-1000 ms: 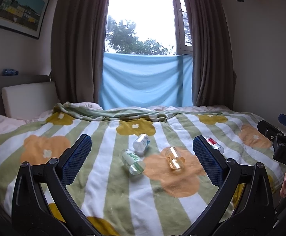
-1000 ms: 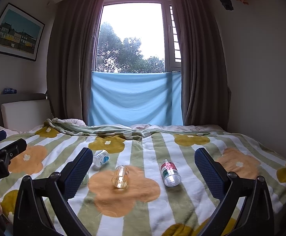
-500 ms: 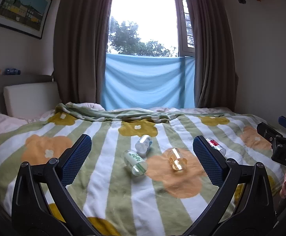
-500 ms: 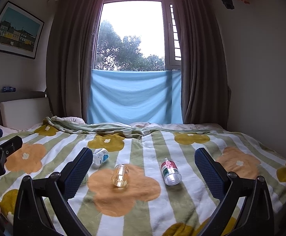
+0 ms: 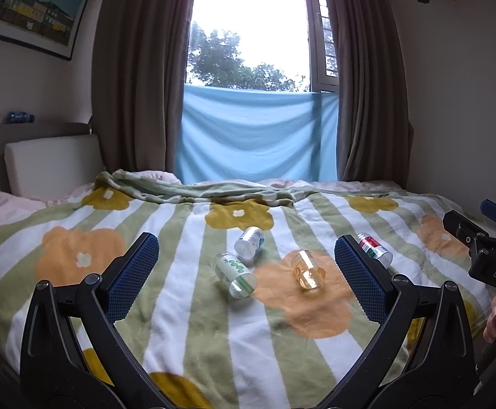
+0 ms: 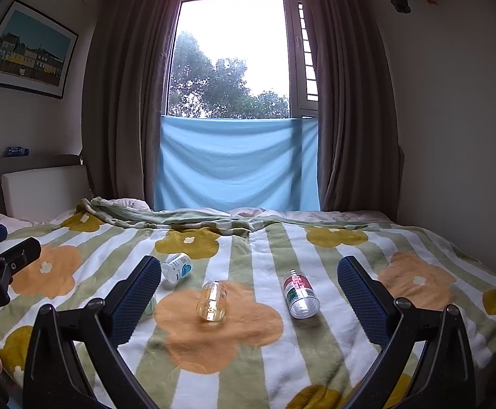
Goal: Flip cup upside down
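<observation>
Left tongs: two black plastic arms, each ending in a blue pad with a fine cross-hatched grip texture; a round silver screw head is seen at each arm joint. Right tongs: the same build is noted, black arms, blue textured pads, silver screws. On the right tongs as seen from the left wrist view, white letters "DAS" are printed on the black body. Bare skin of a finger is visible at the frame edge under each opposite unit.
</observation>
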Tool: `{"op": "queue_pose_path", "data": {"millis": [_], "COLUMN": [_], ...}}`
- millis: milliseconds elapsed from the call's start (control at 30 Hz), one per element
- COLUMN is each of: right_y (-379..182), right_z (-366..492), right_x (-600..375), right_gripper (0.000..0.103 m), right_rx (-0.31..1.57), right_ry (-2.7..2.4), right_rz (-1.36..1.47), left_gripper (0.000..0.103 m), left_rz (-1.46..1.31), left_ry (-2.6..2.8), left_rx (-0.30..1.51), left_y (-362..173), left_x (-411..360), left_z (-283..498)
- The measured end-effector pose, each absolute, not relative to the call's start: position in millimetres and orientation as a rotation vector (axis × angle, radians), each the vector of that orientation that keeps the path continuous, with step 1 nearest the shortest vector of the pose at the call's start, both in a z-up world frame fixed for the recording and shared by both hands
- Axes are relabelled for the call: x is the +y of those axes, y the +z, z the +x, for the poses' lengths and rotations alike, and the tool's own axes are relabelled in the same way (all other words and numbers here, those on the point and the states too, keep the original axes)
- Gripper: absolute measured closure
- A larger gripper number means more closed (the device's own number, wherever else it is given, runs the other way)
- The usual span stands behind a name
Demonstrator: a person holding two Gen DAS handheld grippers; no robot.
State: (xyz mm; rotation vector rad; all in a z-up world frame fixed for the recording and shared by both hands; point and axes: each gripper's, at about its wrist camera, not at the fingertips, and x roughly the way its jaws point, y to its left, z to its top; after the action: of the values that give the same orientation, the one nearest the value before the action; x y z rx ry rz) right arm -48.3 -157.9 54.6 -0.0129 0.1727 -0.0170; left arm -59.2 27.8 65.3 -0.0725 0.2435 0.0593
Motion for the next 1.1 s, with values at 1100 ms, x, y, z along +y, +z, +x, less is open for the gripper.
{"op": "queue_pose_path", "data": {"millis": [1100], "right_y": [-6], "right_z": [268], "right_x": [34], "right_gripper": [0.0], "right_rx": [0.906], "right_ry": [0.492], "right_rz": [-0.181], "left_gripper": [0.0], "left_rz": [-0.211], "left_ry": [0.227], "left_rx": [0.375], "left_y": [20], "left_x": [128], "left_z": [-41]}}
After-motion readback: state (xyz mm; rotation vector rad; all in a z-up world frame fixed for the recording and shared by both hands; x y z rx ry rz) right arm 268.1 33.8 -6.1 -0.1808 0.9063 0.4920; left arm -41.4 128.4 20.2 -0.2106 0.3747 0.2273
